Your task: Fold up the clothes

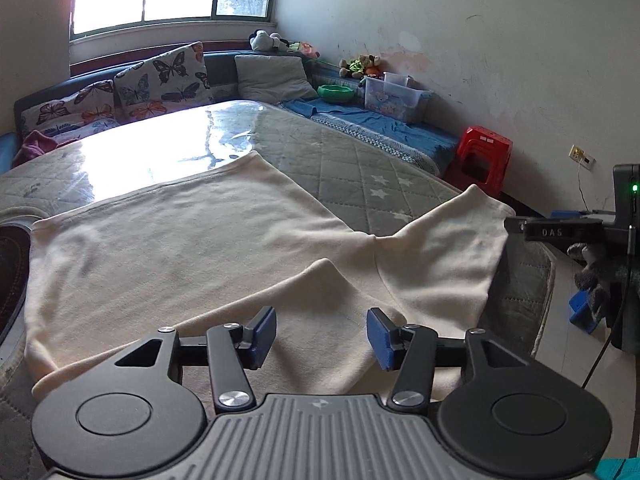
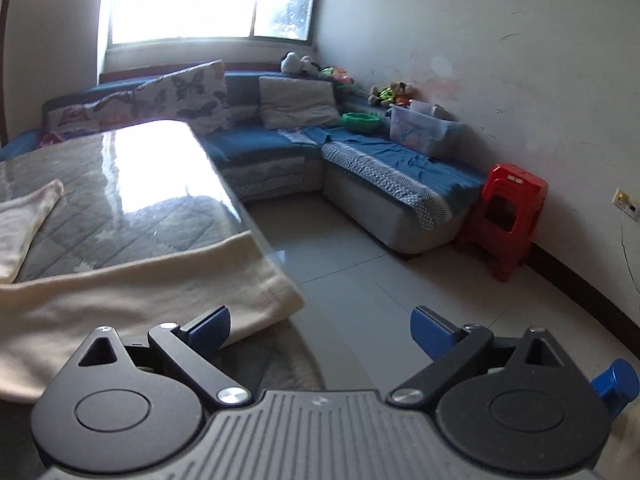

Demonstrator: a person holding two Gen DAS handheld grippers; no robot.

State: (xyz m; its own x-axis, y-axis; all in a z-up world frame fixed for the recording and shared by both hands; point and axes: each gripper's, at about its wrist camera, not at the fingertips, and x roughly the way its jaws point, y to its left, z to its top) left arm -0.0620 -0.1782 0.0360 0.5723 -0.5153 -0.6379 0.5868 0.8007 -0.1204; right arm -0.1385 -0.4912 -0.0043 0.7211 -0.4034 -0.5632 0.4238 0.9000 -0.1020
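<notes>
A cream short-sleeved shirt [image 1: 180, 248] lies spread on the quilted table, its hem toward the window and one sleeve [image 1: 448, 248] reaching the right table edge. A flap of the shirt is folded over near me. My left gripper [image 1: 322, 338] is open and empty, just above the folded near part. My right gripper [image 2: 320, 334] is open and empty past the table's right corner, beside the sleeve [image 2: 152, 280]. The right gripper also shows in the left wrist view [image 1: 560, 232], off the table's right edge.
The table [image 1: 340, 160] has a grey star-quilted cover under glossy plastic. A blue corner sofa [image 2: 380, 168] with pillows, toys, a green bowl and a clear box stands behind. A red stool [image 2: 508, 216] stands by the wall. Tiled floor [image 2: 360, 280] lies right of the table.
</notes>
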